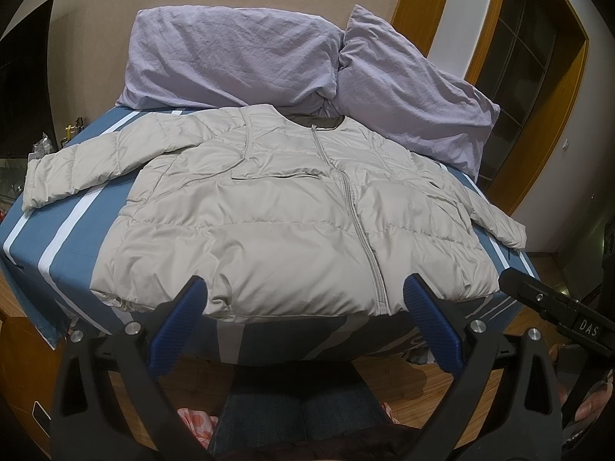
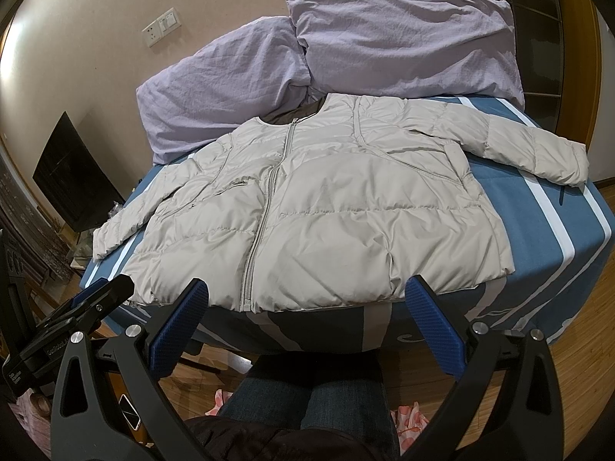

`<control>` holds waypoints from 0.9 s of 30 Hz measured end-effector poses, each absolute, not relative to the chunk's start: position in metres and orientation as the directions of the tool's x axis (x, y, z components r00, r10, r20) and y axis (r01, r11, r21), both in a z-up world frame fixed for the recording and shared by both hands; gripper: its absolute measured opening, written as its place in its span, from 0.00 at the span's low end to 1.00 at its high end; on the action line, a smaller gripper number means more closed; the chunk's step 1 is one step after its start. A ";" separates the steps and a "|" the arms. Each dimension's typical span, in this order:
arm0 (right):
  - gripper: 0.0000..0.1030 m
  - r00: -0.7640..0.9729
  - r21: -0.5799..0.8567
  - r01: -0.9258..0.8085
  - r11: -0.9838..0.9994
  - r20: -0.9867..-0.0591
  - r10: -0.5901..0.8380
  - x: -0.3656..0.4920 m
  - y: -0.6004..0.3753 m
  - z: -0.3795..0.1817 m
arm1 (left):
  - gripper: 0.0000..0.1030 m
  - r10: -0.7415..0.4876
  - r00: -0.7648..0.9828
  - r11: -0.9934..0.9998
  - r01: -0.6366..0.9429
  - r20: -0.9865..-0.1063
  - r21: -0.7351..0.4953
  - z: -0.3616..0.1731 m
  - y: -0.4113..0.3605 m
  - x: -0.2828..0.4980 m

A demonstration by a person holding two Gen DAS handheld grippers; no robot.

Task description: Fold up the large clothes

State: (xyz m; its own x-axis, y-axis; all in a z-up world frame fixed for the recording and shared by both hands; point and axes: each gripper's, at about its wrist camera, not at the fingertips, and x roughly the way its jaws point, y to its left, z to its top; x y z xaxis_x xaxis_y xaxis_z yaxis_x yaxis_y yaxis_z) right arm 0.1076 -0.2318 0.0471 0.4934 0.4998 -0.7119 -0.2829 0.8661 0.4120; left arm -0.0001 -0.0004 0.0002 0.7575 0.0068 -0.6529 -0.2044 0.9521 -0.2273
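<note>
Jacket [image 1: 292,207] flat on bed [image 1: 77,226], 2 pillows [image 1: 230,61] behind.

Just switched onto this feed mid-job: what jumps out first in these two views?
The pale puffer jacket dominates: spread flat, zipped, front up on the blue striped bedspread, sleeves out to both sides, hem at the near edge of the bed. Behind its collar two lilac pillows lean against the wall. Both the left gripper and right gripper are open just short of the hem, holding nothing.
</note>
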 end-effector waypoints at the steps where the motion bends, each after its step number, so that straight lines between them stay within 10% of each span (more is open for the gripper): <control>1: 0.99 0.493 0.412 -0.283 0.866 -0.712 0.500 0.108 -0.232 0.047 | 0.98 0.007 0.758 0.952 -0.204 -0.653 -0.227 0.000 0.000 0.000; 27: 0.99 0.526 0.311 -0.075 0.947 -0.795 0.303 0.196 -0.275 0.008 | 0.98 0.081 0.699 0.943 -0.284 -0.710 -0.172 -0.015 0.033 0.075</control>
